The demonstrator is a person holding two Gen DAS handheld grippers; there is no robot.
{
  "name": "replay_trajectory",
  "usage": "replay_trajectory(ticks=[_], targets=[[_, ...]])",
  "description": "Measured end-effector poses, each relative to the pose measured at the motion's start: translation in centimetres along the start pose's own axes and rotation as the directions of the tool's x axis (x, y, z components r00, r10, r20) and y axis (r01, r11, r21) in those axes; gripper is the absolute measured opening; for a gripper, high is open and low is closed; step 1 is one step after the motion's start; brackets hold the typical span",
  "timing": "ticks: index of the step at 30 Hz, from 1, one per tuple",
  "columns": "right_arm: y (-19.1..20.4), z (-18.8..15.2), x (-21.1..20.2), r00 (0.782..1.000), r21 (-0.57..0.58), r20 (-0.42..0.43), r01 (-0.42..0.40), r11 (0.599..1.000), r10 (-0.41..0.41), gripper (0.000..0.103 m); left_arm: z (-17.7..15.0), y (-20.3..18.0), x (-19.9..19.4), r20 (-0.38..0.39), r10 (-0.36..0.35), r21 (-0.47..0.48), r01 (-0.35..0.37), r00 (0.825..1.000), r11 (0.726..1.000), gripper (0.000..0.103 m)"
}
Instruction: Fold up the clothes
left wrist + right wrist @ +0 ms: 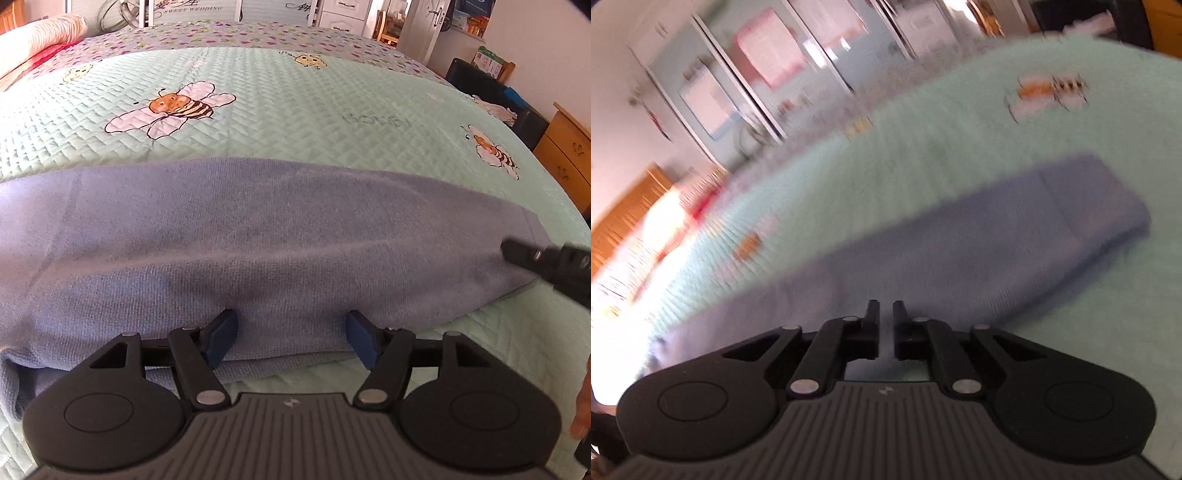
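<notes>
A blue-grey cloth, folded into a long band, lies across the mint bee-print bedspread. My left gripper stands open at the band's near folded edge, its blue pads resting on the fabric without pinching it. The right gripper's black tip reaches in from the right edge over the cloth's right end. The right wrist view is blurred. There the right gripper is shut with nothing in it, above the near part of the cloth.
Pink and white bedding is piled at the bed's far left. A dark chair and a wooden cabinet stand beside the bed on the right. A hand shows at the right edge.
</notes>
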State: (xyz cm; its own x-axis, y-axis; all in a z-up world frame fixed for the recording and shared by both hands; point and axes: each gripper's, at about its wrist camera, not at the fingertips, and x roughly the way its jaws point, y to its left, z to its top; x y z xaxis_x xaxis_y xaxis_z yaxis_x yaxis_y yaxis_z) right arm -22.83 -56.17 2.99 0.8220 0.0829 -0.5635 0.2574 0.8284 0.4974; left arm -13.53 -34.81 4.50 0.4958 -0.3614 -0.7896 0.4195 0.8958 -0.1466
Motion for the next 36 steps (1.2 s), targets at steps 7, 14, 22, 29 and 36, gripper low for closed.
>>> replay_trajectory(ticks=[7, 14, 22, 29, 36], targets=[[-5.7, 0.0, 1.0, 0.993, 0.131, -0.034, -0.11, 0.985, 0.115, 0.0, 0.1, 0.2, 0.1, -0.011, -0.02, 0.011, 0.02, 1.0, 1.0, 0.072], [-7.5, 0.2, -1.6, 0.993, 0.205, 0.093, -0.09, 0.975, 0.072, 0.015, 0.3, -0.1, -0.2, -0.015, -0.011, -0.006, 0.011, 1.0, 1.0, 0.075], [-10.8, -1.9, -0.4, 0.983, 0.262, 0.16, -0.133, 0.956, 0.093, 0.0, 0.7, -3.1, -3.9, 0.095, -0.092, 0.003, 0.092, 0.991, 0.996, 0.067], [-10.2, -1.8, -0.3, 0.982, 0.245, 0.17, -0.125, 0.961, 0.085, 0.0, 2.6, -8.6, 2.1, -0.006, -0.115, 0.09, 0.115, 0.993, 0.989, 0.067], [-9.0, -0.1, -1.5, 0.989, 0.208, 0.148, -0.051, 0.977, 0.02, 0.002, 2.6, -9.1, 3.9, -0.036, -0.092, 0.172, 0.097, 0.995, 0.98, 0.076]])
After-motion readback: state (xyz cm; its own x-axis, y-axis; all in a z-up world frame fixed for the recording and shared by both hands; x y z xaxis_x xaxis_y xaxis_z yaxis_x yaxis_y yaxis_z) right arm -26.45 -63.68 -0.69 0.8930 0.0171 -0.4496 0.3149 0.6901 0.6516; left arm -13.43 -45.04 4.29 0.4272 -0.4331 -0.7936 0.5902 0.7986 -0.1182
